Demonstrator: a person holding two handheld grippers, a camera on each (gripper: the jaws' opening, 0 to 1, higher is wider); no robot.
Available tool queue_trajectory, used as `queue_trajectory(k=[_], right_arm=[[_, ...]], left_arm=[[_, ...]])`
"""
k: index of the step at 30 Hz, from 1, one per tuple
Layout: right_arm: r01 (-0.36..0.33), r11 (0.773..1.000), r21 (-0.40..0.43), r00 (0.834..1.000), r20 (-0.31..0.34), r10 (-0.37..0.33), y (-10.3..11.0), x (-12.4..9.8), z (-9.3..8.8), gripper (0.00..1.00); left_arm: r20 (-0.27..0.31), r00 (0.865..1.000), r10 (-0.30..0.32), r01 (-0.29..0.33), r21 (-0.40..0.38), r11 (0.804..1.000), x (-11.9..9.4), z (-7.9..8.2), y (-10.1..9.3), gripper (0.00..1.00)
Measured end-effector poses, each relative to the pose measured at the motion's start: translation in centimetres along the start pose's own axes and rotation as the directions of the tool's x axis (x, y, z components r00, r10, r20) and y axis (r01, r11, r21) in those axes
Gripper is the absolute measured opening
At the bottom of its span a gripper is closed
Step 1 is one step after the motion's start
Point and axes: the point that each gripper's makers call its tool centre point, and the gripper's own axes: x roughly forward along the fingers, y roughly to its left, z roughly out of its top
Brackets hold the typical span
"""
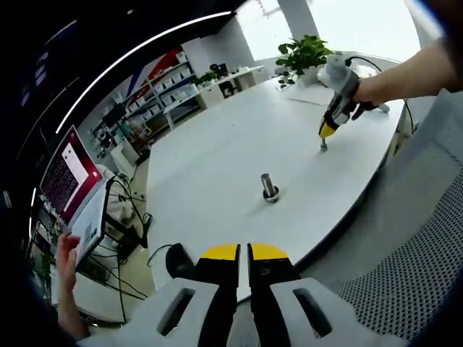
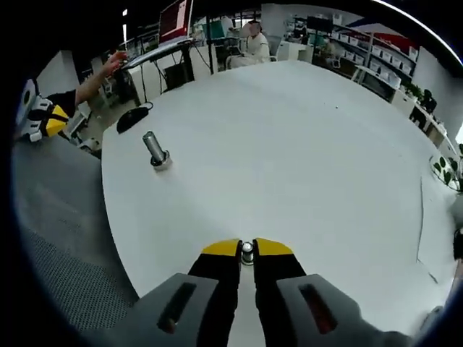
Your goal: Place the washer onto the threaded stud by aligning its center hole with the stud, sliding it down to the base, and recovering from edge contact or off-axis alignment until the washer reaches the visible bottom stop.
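A short threaded metal stud (image 1: 270, 188) stands upright on its round base near the front edge of the round white table (image 1: 217, 137). In the right gripper view the stud (image 2: 155, 150) is off to the upper left. My right gripper (image 2: 247, 249) is shut on a small metal washer (image 2: 247, 251), held low over the table (image 2: 304, 144), well away from the stud. Seen from the left gripper view, the right gripper (image 1: 325, 141) points down with the washer (image 1: 323, 147) at its tip. My left gripper (image 1: 244, 253) is shut with nothing in it, off the table edge; it appears as the left gripper (image 2: 43, 119) in the other view.
A laptop with a red screen (image 1: 69, 177) and a black mouse (image 1: 176, 259) sit at the table's left end, with a person's hand (image 1: 65, 249) by it. A potted plant (image 1: 304, 54) stands at the far end. A paper sheet (image 2: 434, 231) lies on the right.
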Motion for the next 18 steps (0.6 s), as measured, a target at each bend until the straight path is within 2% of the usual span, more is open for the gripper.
queue_trajectory(k=[3,8,11,18], right_arm=[[-0.059,0.998,-0.036,0.998,-0.005,0.059,2.0,0.9,0.9,0.08],[-0.119,0.985,-0.126,0.993,-0.023,0.117,4.7,1.8,2.3,0.08],[-0.138,0.975,-0.177,0.990,-0.035,0.134,5.8,2.5,3.0,0.08],[-0.159,0.962,-0.220,0.987,-0.047,0.152,6.6,4.1,4.2,0.08]], left_arm=[[0.000,1.000,0.000,0.000,0.000,1.000,0.0,0.0,0.0,0.02],[0.000,1.000,0.001,-0.001,-0.001,1.000,0.0,0.0,0.0,0.02],[0.001,1.000,0.002,-0.002,-0.001,1.000,0.0,0.0,0.0,0.02],[0.002,1.000,0.002,-0.002,-0.001,1.000,0.0,0.0,0.1,0.02]])
